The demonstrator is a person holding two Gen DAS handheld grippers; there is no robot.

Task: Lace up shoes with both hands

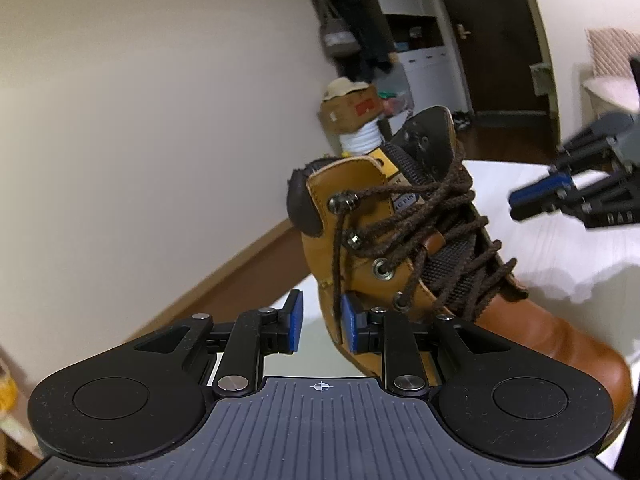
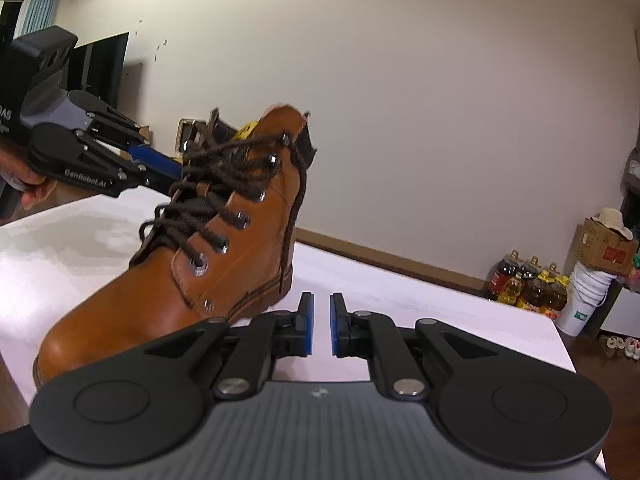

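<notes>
A tan leather boot [image 1: 532,344] with dark brown laces [image 1: 424,216] stands on a white table [image 1: 560,248]. My left gripper [image 1: 322,322] sits low beside the boot's ankle side with its blue pads apart. A loose lace end [image 1: 337,264] hangs from the top hook into the gap, close to the right pad and not pinched. In the right wrist view the boot [image 2: 132,300] is to the left, and another loose lace end [image 2: 298,208] hangs down its near side. My right gripper [image 2: 322,320] is open over the table with nothing between its pads. The other views show each gripper from afar: right gripper [image 1: 516,206], left gripper [image 2: 160,166].
The table's far edge [image 2: 440,280] runs behind the boot, with wooden floor beyond. Several oil bottles [image 2: 528,284], a white bucket [image 2: 584,300] and a cardboard box [image 2: 604,248] stand by the wall. A dark screen [image 2: 100,68] is at the far left.
</notes>
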